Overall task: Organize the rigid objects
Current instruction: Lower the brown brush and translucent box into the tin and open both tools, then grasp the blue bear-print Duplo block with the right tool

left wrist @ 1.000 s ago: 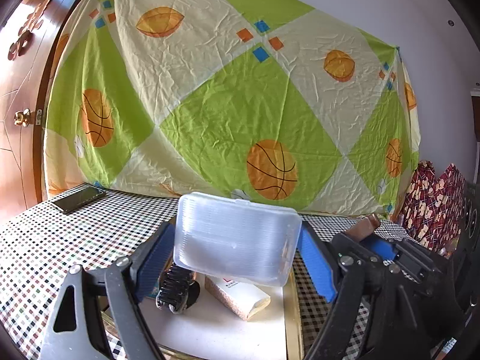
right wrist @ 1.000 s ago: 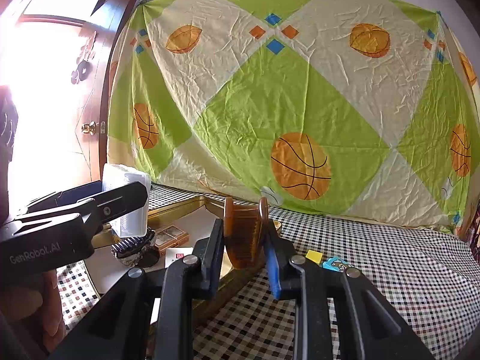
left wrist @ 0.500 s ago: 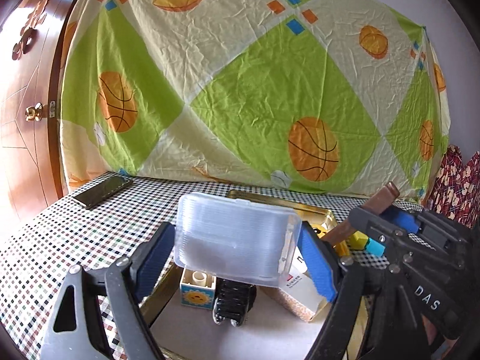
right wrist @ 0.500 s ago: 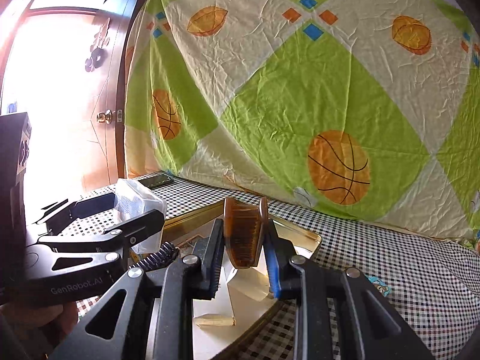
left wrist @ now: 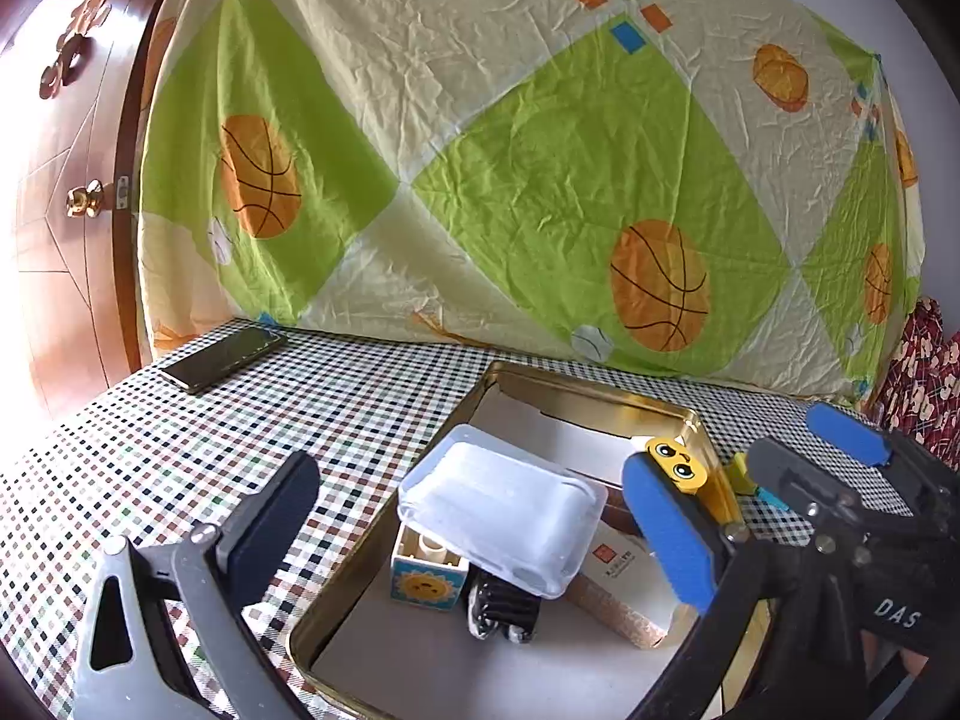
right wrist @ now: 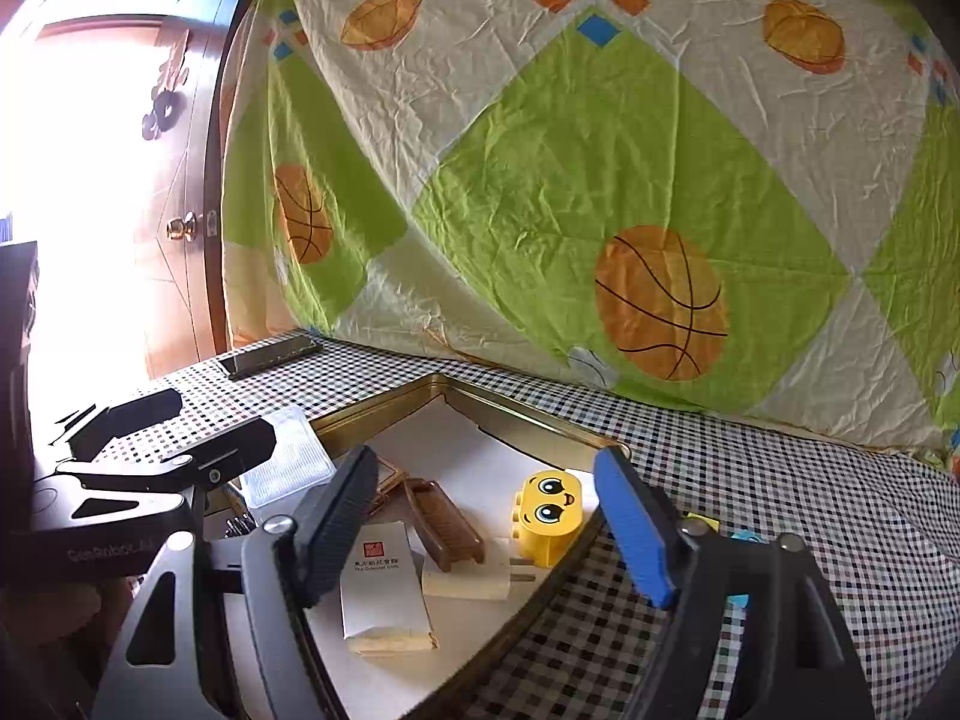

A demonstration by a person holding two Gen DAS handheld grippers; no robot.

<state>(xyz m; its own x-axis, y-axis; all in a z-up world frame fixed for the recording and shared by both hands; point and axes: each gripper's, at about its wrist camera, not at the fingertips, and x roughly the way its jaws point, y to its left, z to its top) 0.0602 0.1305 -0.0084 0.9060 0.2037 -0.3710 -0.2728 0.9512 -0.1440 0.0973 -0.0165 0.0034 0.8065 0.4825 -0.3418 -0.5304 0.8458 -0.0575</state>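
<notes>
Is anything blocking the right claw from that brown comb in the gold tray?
Nothing visible does. The open right gripper faces the comb directly; the yellow block sits beside it, not between.

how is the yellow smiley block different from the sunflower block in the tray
The yellow smiley block is all yellow with cartoon eyes and lies tipped on its side by the tray rim. The sunflower block is cream with a blue sun picture, stands stud-up, and is partly covered by the clear plastic box. Both are studded toy bricks inside the tray.
</notes>
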